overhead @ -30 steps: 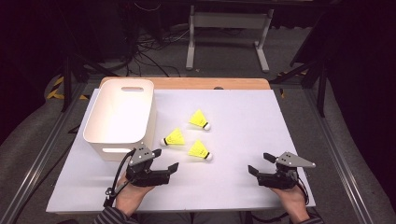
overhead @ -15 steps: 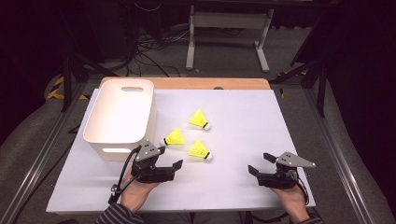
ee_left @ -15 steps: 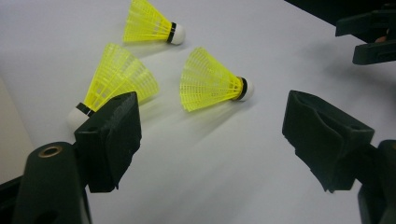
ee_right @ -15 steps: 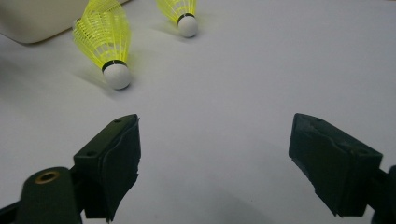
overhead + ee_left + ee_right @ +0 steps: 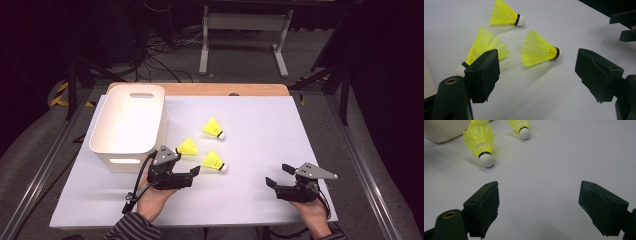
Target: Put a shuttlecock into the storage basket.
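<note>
Left gripper [image 5: 196,171] sits low over the white surface [image 5: 260,125], jaws spread wide, nothing between them. Nearest shuttlecock [image 5: 214,162] lies on its side just ahead of it and a bit to the right in the high view. In the left gripper view that same shuttlecock [image 5: 539,49] falls between the two jaw lines but farther out, not yet inside the gap. Its long axis runs roughly crosswise to the gripper's reach: yellow skirt toward the left jaw, white cork toward the right jaw. Judgement: a short push forward should bracket it across the skirt.

Second shuttlecock [image 5: 188,147] lies just beside the left jaw, close to the white bin [image 5: 129,121]; cork end points back toward the gripper in the left gripper view [image 5: 486,46]. Third shuttlecock [image 5: 213,128] is farther out, well apart from both grippers.

Right gripper [image 5: 275,176] rests near the front right of the surface, jaws also spread wide and empty, well apart from all three shuttlecocks. Left hand is clearly the nearer one. Bin stands to the left of the shuttlecocks.
</note>
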